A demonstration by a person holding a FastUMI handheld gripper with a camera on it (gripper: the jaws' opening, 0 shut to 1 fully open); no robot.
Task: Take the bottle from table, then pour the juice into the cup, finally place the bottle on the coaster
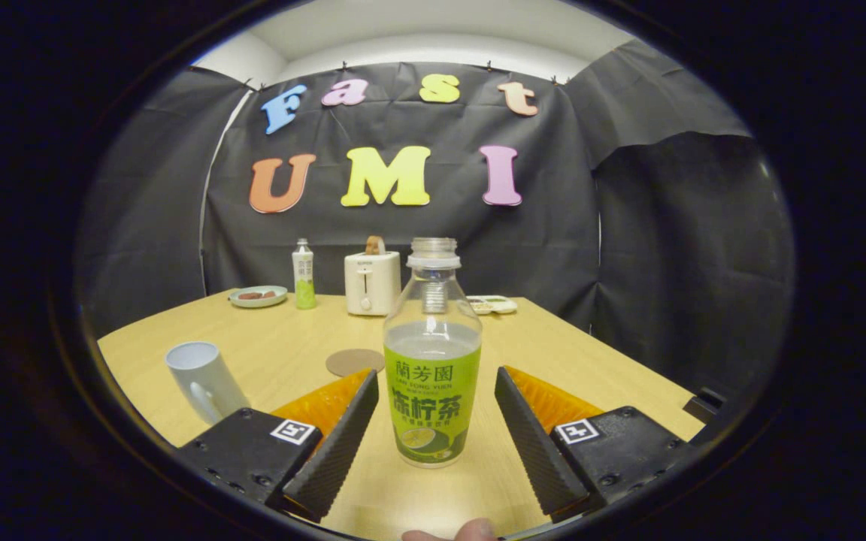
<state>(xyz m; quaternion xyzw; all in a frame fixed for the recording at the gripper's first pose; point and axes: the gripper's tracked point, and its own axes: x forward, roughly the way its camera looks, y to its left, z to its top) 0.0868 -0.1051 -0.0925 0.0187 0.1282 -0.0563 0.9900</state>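
Note:
An uncapped clear bottle [432,361] with a green label stands upright on the wooden table [583,361], partly filled with juice. It sits between my two fingers, with a gap on each side. My gripper [437,402] is open around it, touching nothing. A white cup [204,379] with a handle stands to the left of the left finger. A round brown coaster [355,361] lies flat just beyond the left fingertip, behind and left of the bottle.
At the table's far side stand a second capped bottle [303,275], a white toaster [372,281] with toast in it, a small plate [258,297] of food and a white tray [493,304]. A fingertip [452,532] of a person shows below the fingers.

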